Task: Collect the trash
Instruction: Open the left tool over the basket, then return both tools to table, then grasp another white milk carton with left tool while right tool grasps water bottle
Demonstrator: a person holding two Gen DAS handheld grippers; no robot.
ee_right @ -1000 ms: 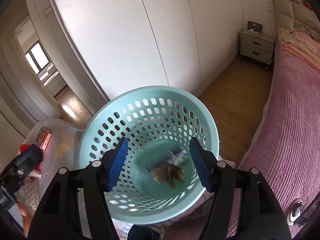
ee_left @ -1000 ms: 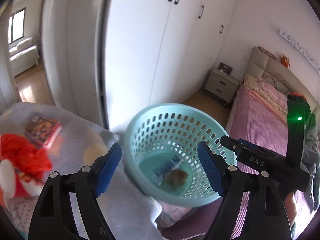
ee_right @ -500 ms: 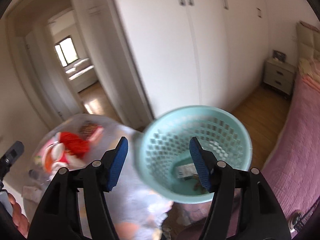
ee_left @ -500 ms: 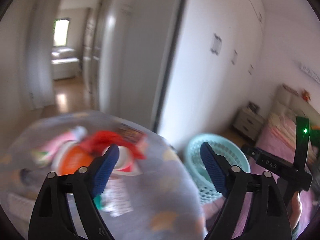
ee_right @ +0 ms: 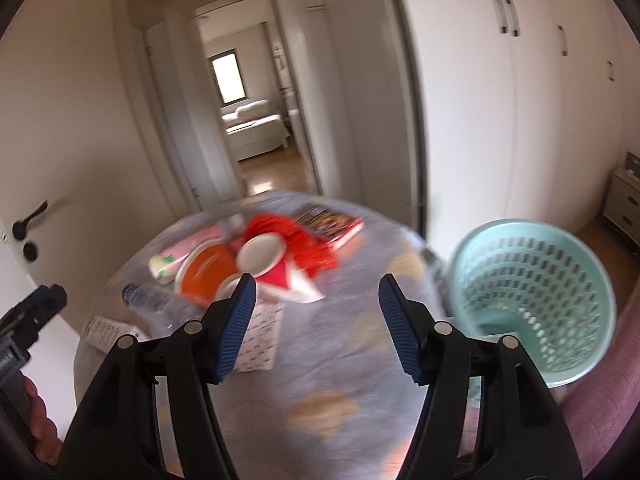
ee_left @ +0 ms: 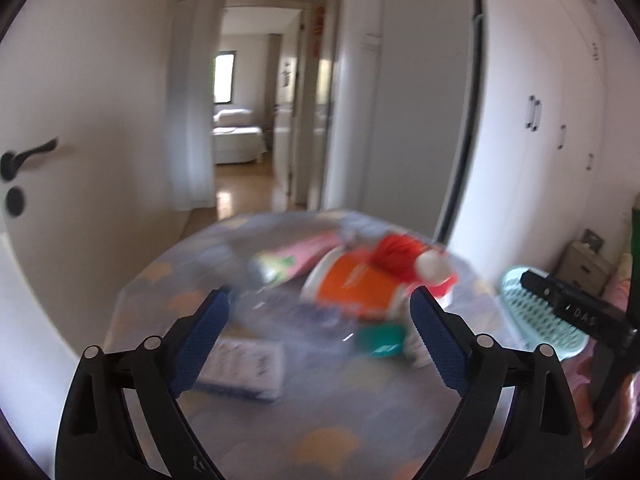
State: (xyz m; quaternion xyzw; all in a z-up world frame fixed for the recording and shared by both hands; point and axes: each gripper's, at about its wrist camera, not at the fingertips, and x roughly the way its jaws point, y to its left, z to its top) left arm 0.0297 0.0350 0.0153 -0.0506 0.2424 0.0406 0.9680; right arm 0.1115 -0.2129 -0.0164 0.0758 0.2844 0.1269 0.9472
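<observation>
**Bedroom, doorway and the room beyond**

A white door (ee_right: 72,128) stands at the left with a black lever handle (ee_right: 30,218) and a round black lock plate (ee_right: 30,251) just below it. Beside it an open doorway (ee_left: 256,92) gives onto a hall with a glossy wooden floor (ee_right: 272,182). Beyond, in a farther room, a pale sofa (ee_right: 254,128) sits under a bright window (ee_right: 228,80). To the right runs a tall white wardrobe (ee_right: 520,120) with slim dark handles (ee_right: 506,14) on its doors. Past it, at the far right, a small grey nightstand (ee_right: 624,204) with drawers stands on the wood floor. A pink bedspread (ee_right: 600,420) fills the lower right corner.
</observation>
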